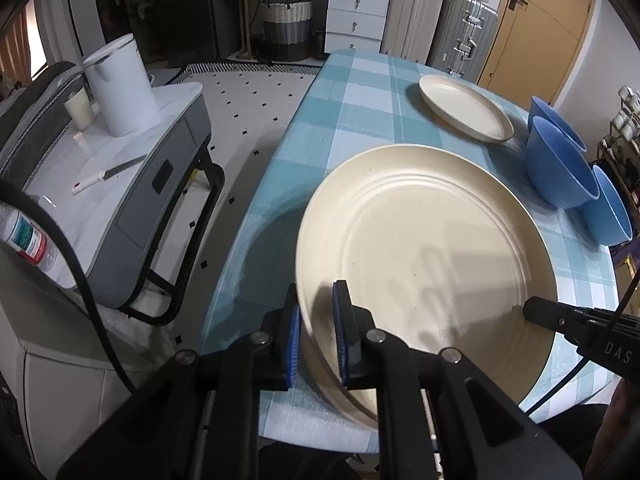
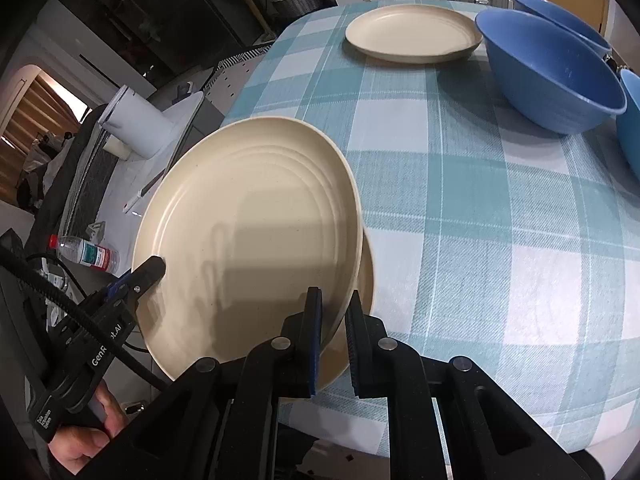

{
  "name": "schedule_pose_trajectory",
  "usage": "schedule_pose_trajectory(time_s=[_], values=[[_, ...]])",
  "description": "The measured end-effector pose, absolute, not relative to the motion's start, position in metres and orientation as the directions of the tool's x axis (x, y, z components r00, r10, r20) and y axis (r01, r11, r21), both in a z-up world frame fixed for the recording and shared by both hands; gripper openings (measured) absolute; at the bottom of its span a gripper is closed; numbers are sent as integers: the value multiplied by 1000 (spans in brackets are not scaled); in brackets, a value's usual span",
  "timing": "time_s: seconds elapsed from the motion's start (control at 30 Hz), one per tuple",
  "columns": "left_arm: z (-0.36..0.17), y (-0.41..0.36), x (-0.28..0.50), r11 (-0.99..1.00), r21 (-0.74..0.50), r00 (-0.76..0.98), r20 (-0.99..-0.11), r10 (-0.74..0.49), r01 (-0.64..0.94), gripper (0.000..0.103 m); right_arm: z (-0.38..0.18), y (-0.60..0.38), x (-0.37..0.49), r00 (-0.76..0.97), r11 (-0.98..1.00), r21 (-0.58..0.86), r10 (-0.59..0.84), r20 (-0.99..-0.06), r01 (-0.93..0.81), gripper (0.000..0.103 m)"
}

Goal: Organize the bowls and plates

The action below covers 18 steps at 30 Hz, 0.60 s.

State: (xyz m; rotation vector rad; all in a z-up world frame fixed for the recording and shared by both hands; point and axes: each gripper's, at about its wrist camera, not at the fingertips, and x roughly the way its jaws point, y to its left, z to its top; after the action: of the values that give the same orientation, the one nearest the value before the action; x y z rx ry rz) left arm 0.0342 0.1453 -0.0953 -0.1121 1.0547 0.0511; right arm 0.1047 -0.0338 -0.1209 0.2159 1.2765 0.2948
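A large cream plate (image 1: 432,264) is held tilted above the near edge of the checked tablecloth (image 2: 500,220), and nothing lies on it. Its left rim is pinched by the left gripper (image 1: 316,336), its right rim by the right gripper (image 2: 334,340); in the right view a second rim shows just beneath. Farther back a smaller cream plate (image 2: 414,32) lies flat and bare. Beside it three blue bowls (image 1: 560,164) stand empty, close together along the table's right edge.
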Motion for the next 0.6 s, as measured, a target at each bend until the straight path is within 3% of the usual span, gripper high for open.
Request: schedule_pose_trajectory(time_s=[0.6], values=[[-125,146,23,988,-92,377,-925,-39,-124,14,-139,-25,86,231,963,248,267,-936,-110,10]])
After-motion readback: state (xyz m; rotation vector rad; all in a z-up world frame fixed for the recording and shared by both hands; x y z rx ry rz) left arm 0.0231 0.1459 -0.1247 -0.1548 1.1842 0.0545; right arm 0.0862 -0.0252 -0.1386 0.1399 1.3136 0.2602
